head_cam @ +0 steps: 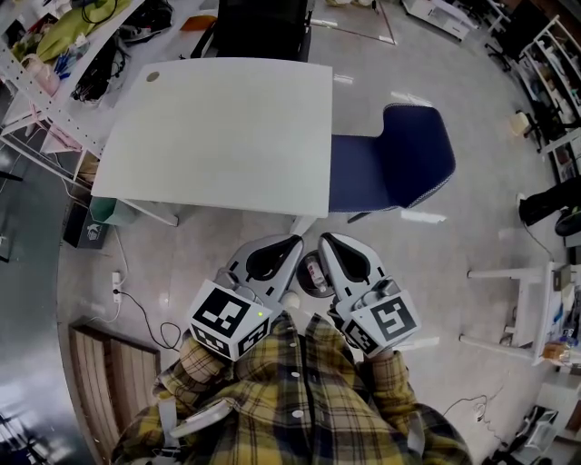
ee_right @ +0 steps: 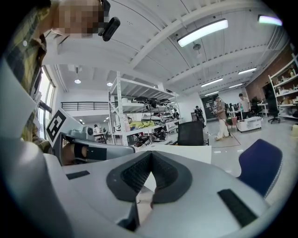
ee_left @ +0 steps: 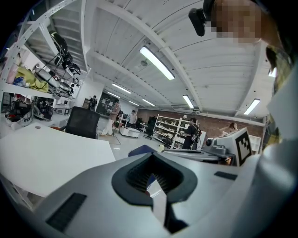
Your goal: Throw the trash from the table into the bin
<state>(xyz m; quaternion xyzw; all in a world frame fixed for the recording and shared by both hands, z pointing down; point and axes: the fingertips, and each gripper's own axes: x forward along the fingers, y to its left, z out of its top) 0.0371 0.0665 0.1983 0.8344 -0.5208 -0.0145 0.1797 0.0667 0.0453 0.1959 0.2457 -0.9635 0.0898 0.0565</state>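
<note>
The white table (head_cam: 218, 136) stands ahead of me in the head view, its top bare except for a small round disc (head_cam: 152, 77) at the far left corner. A pale green bin (head_cam: 111, 211) sits on the floor under the table's near left corner. My left gripper (head_cam: 292, 241) and right gripper (head_cam: 325, 239) are held side by side close to my body, short of the table's near edge. Both point toward the table. Seen in its own view, the left gripper (ee_left: 150, 155) has its jaws together with nothing between them, and so does the right gripper (ee_right: 150, 154).
A blue chair (head_cam: 399, 163) stands at the table's right side and a black chair (head_cam: 263, 27) at its far side. Cluttered shelves (head_cam: 54, 54) line the left. A white stand (head_cam: 517, 300) is on the right. A cable (head_cam: 136, 304) lies on the floor at left.
</note>
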